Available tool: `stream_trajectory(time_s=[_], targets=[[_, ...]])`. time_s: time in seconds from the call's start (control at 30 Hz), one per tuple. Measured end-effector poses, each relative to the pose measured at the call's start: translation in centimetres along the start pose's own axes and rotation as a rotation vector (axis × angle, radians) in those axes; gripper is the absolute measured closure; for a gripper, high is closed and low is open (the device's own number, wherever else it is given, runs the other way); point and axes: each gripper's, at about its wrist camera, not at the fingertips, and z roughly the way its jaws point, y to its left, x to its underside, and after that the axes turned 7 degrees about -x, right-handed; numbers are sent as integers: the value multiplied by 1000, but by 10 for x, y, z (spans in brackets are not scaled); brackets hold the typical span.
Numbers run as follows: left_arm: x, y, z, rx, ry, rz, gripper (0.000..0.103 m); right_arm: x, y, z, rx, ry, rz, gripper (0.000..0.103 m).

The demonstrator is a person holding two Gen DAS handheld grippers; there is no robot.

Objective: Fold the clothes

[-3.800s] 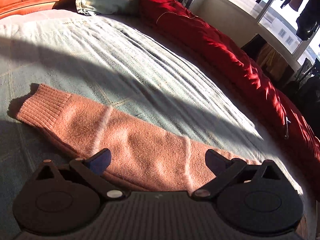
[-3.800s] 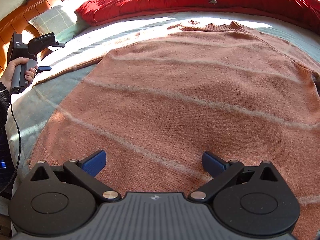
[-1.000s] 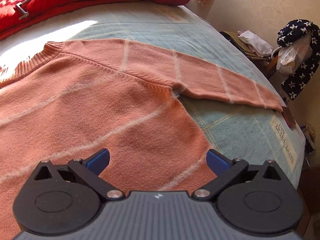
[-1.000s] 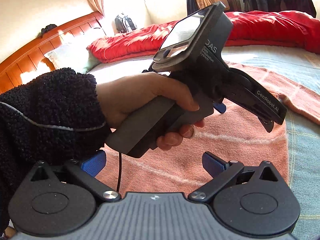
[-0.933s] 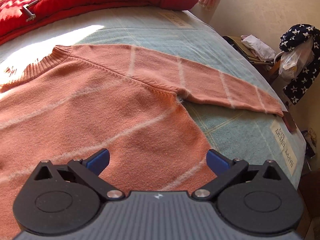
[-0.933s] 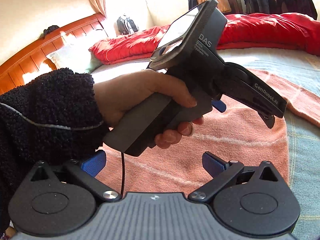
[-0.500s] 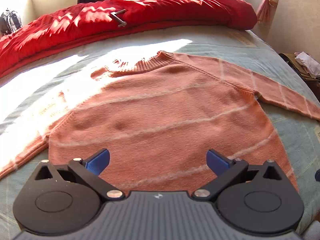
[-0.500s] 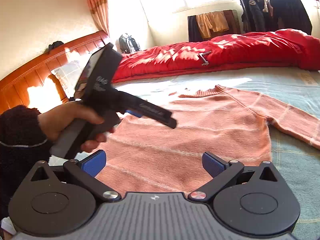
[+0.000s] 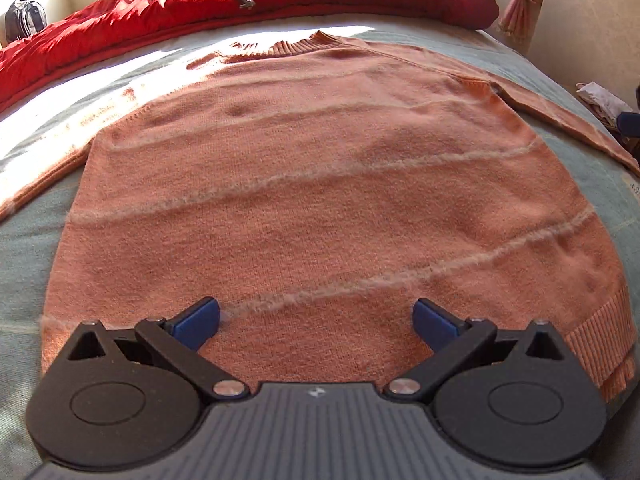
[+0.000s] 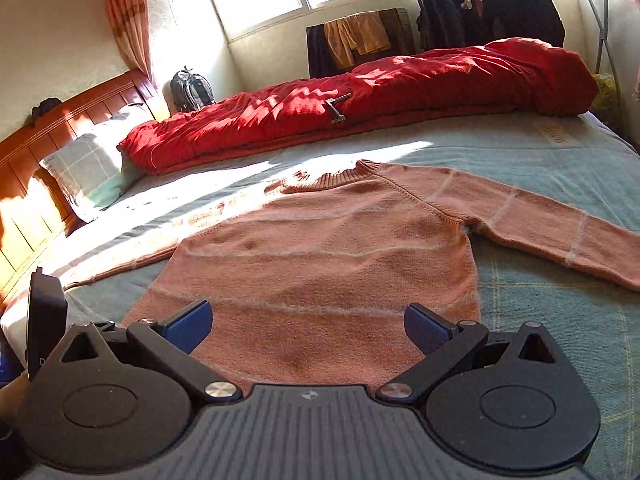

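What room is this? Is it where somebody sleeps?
Most likely a bedroom. A pink sweater lies spread on a big bed with a wooden headboard, a pillow and a red quilt.

Sweater (image 9: 320,184): fuzzy matt knit, ribbed hem and collar. Red quilt (image 10: 400,92): smooth cloth, slight sheen. Headboard (image 10: 24,184): glossy wood; gripper bodies matt black plastic.

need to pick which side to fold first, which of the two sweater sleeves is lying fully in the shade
The sleeve stretched toward the foot of the bed lies in shade. The other sleeve, on the headboard side, is crossed by bright sunlight.
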Motion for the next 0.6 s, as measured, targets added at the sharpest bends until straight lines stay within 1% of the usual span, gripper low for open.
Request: stream_trajectory(time_s=[0.1,0.27,0.37,0.5,0.6], targets=[[16,-6,-8,-10,-33,4,1,0,-1,3,-10,2,7,0],[50,-14,-33,-5,-70,-15,1,1,-1,11,-4,25,5,0],[64,-14,-41,1,-97,-31,1,1,1,17,-7,38,5,0],[67,-6,-41,23,-103,-61,1,4,9,26,4,69,-20,0],[67,-5,-42,27,-103,-50,1,7,18,30,-2,84,-51,0]])
